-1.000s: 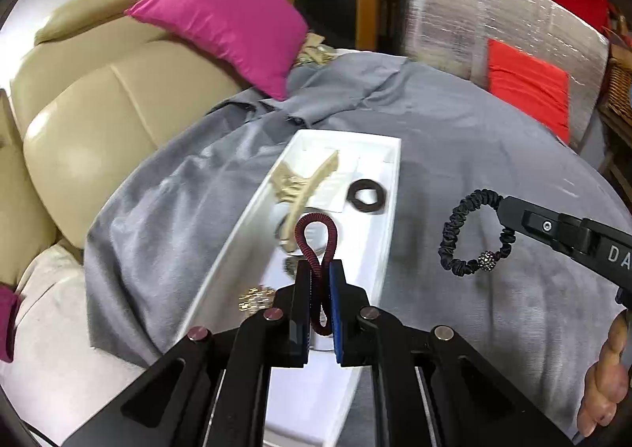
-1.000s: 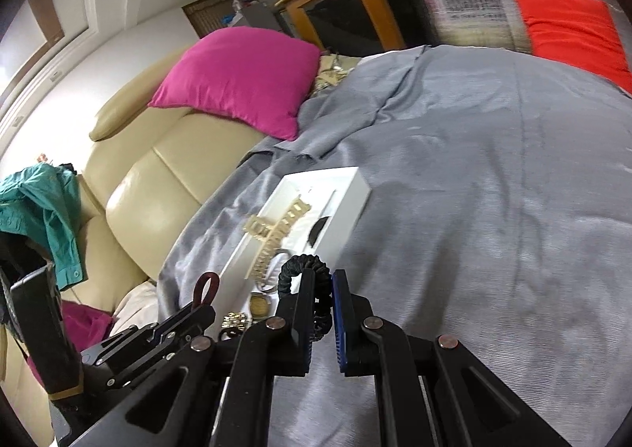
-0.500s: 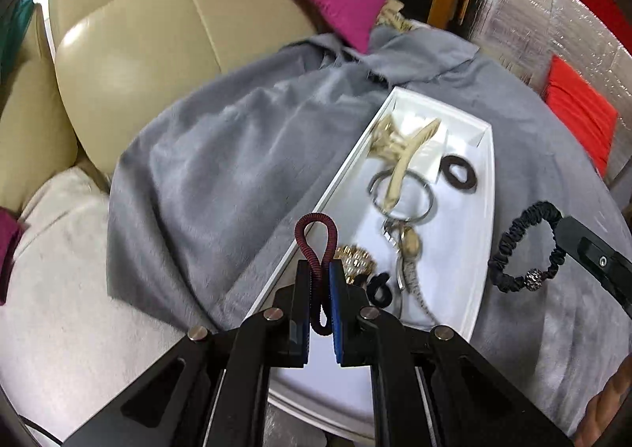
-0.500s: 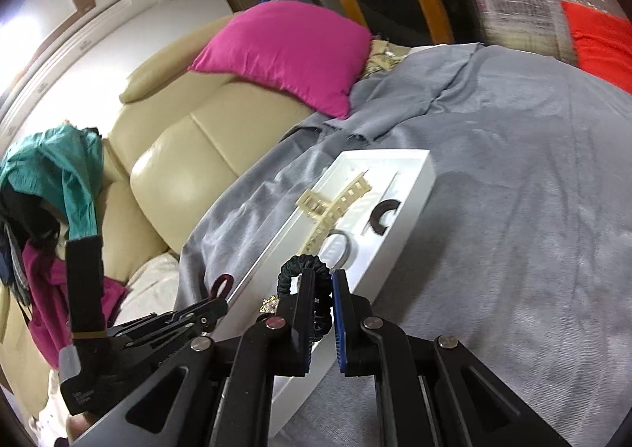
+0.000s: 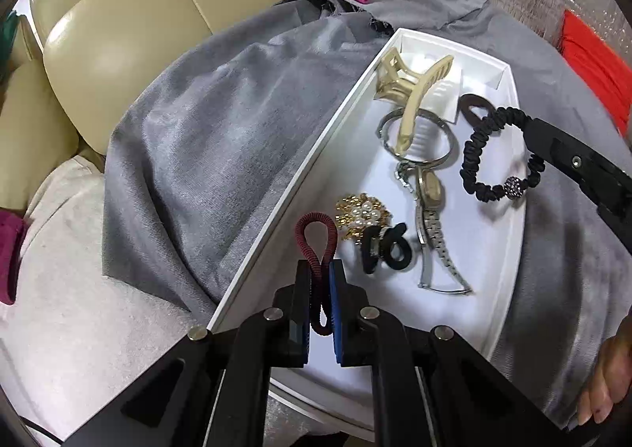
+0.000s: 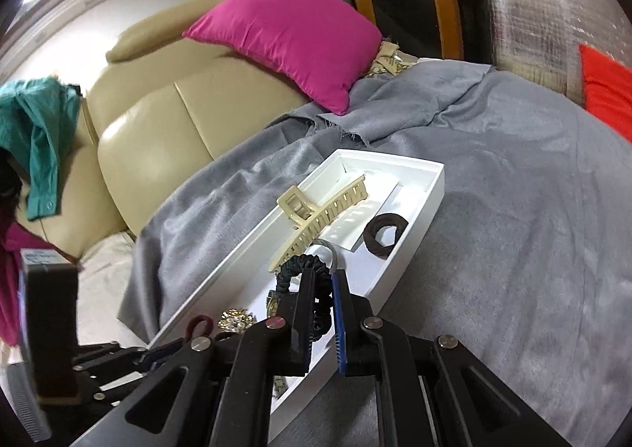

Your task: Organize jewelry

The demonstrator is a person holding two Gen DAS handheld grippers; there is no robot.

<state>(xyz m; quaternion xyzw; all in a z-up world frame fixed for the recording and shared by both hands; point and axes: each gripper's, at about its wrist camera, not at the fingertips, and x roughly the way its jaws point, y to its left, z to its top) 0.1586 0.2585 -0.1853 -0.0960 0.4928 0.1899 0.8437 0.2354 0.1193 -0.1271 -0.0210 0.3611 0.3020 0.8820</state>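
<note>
A white tray [image 5: 316,170] lies on the grey cloth and also shows in the right wrist view [image 6: 418,217]. In it lie a beige claw clip [image 5: 414,91], a silver bangle [image 5: 442,158], a watch [image 5: 430,210], a gold pearl brooch [image 5: 361,215], a black tie [image 5: 385,249] and a brown scrunchie [image 6: 385,235]. My left gripper [image 5: 320,269] is shut on a dark red hair tie [image 5: 316,233] over the tray's near end. My right gripper [image 6: 324,281] is shut on a black beaded hair tie [image 5: 497,158], held over the tray's right side.
A grey cloth [image 6: 513,210] covers the table. A beige leather sofa [image 5: 118,51] with a pink cushion [image 6: 288,36] stands to the left. A teal garment [image 6: 35,131] hangs at far left. A red cushion [image 6: 604,91] and a wooden cabinet [image 6: 407,8] are behind.
Both grippers have moved closer to the tray while holding their hair ties. The right gripper's black tie now hangs over the tray instead of beside it.
</note>
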